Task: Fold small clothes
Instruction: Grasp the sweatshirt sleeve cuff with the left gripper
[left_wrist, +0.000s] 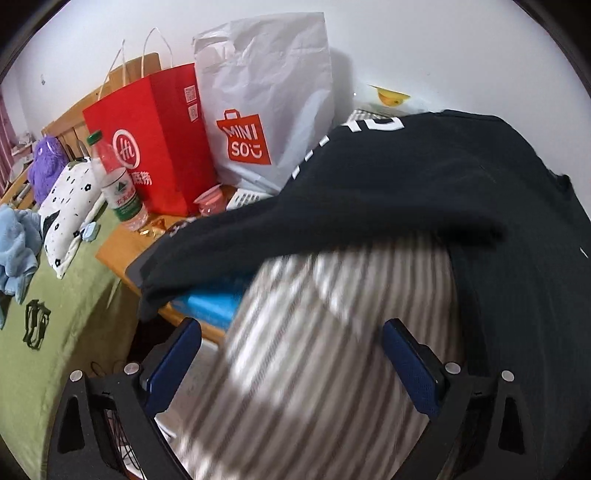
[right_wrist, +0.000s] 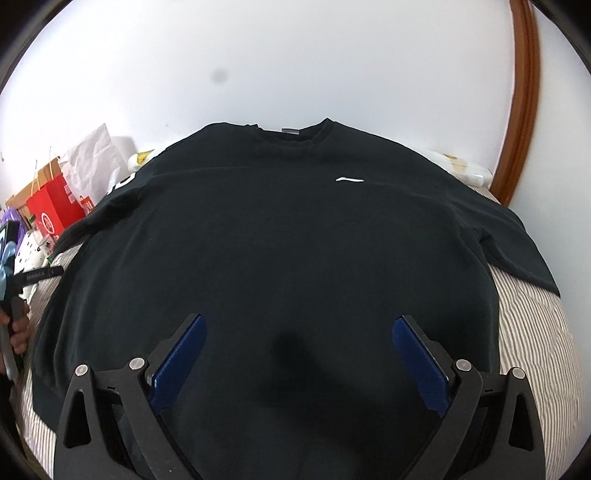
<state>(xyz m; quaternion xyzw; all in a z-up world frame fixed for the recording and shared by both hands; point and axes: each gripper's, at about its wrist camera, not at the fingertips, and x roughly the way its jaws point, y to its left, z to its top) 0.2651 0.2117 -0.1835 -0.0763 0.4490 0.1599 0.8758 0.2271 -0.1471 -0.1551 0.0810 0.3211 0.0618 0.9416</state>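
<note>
Black sweatshirt (right_wrist: 277, 229) lies flat on striped bedding (right_wrist: 535, 332), collar at 12 o'clock; left gripper (left_wrist: 291, 354) and right gripper (right_wrist: 299, 350) gape wide, empty.

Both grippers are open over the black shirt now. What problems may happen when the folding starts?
1. The black T-shirt's left sleeve drapes over the wooden side table; pulling it might tip the water bottle.
2. The left gripper is over the striped bedsheet and may pinch it too.
</note>
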